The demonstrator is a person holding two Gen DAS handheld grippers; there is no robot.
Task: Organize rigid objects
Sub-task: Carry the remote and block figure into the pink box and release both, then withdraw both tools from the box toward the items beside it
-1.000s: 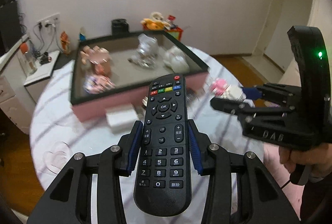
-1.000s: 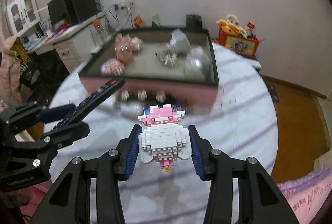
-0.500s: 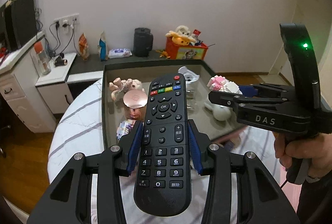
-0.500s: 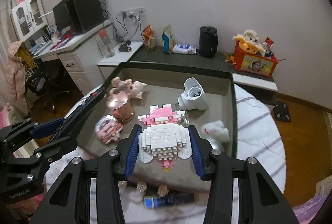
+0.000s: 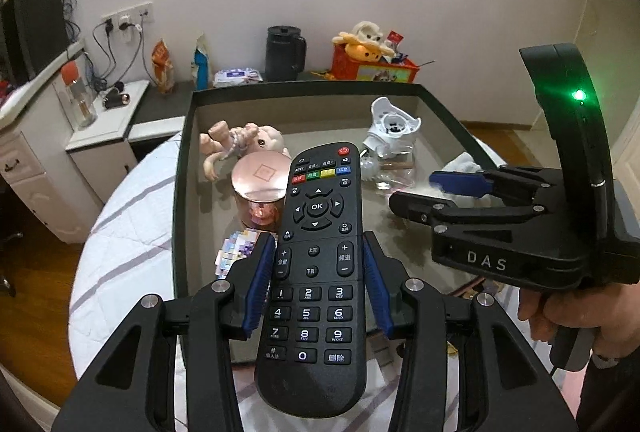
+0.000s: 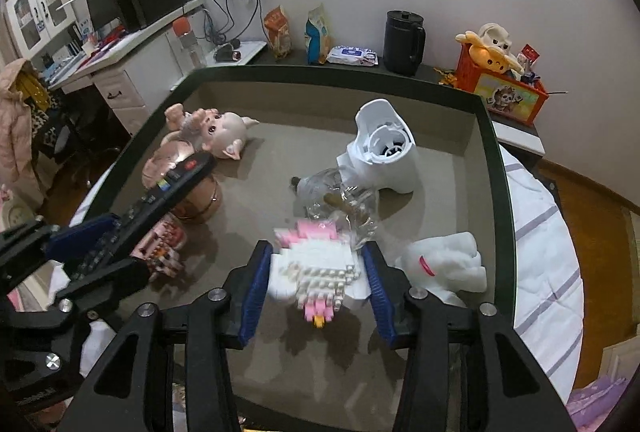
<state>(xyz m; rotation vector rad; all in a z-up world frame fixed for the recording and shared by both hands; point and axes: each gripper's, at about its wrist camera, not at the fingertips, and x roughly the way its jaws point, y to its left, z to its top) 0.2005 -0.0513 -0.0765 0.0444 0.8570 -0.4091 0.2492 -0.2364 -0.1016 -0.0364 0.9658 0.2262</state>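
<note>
A black remote (image 5: 316,272) lies lengthwise between the blue pads of my left gripper (image 5: 318,244). The pads still press on its sides while the jaws are opening. It hangs over the near left part of the dark-rimmed box (image 5: 304,86), above a copper-lidded jar (image 5: 262,180). My right gripper (image 6: 316,252) is over the box floor and its jaws are opening. The white and pink brick figure (image 6: 320,268) sits tilted and blurred between its pads, slipping loose. In the left wrist view, the right gripper (image 5: 416,190) shows no figure at its tips.
In the box lie a pig doll (image 6: 216,130), a white plastic housing (image 6: 384,152), a white plush (image 6: 448,264), a clear wrapped item (image 6: 340,192) and a small block toy (image 6: 160,248). The box stands on a round striped table (image 5: 128,232). A hand (image 5: 560,312) holds the right gripper.
Both grippers have moved forward from the table's front until they are over the box. The brick figure, held square before, is now tilted and blurred between the right pads.
</note>
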